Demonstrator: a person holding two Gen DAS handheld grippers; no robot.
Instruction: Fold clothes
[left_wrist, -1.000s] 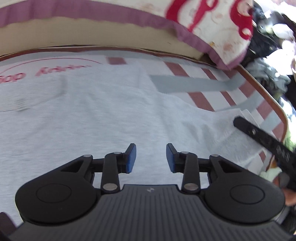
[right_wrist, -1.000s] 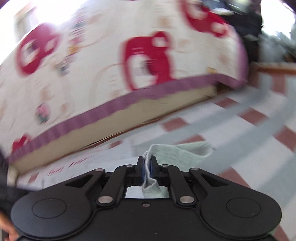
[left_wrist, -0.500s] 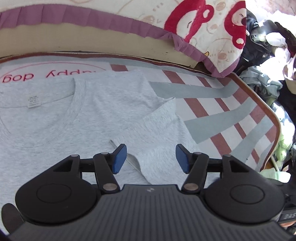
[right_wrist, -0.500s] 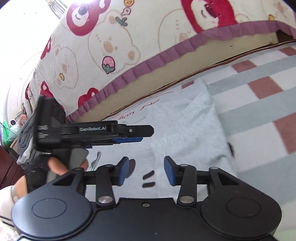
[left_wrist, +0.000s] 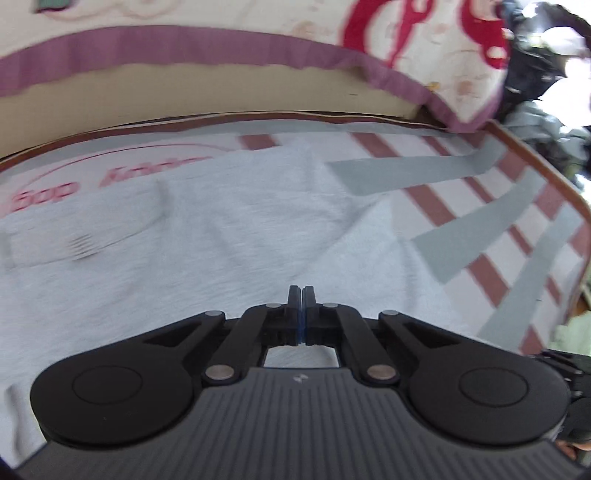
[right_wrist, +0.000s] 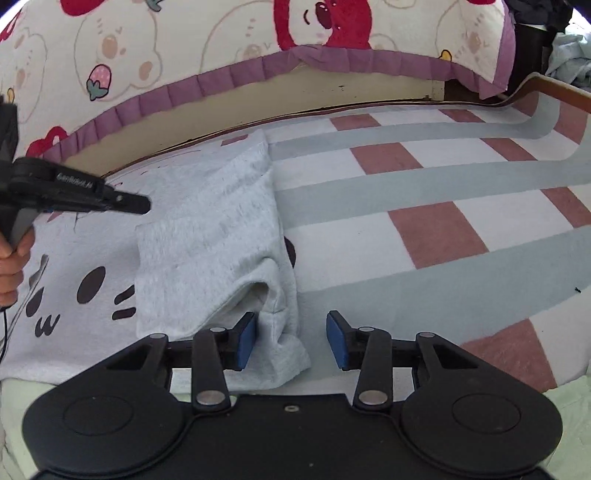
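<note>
From my left claw (left_wrist: 301, 295) outward: its two fingers are clenched flat against each other with no cloth visible between them, and they hang low over the grey T-shirt (left_wrist: 207, 236) that fills most of the left wrist view, which is blurred. I cannot tell whether the tips touch the fabric. The T-shirt lies spread on a striped mat (left_wrist: 491, 229) of white, grey and dull red bands, and red lettering (left_wrist: 110, 177) on the mat shows just past the shirt's far edge. My right claw (right_wrist: 291, 338) stands partly apart and its jaws are closing; the left blue pad (right_wrist: 246, 339) sits right against a bunched fold at the near corner of the shirt, and that corner of cloth lies between the jaws, while the right pad is well clear of it, so nothing is gripped yet. In the right wrist view the shirt's side panel (right_wrist: 207, 236) is folded over the body, its edge running along the boundary with the bare mat. A cartoon face print (right_wrist: 74, 295) in black shows on the shirt beside the folded panel. I can see my left claw from this side too, at the left of the view, pointing across the shirt from a hand (right_wrist: 11, 258) wrapped round its handle. Beyond the mat rises a bed edge draped in a bear-print blanket (right_wrist: 147, 55) with a purple frill, and a heap of other clothes (left_wrist: 546, 122) sits off the mat's far right corner.
</note>
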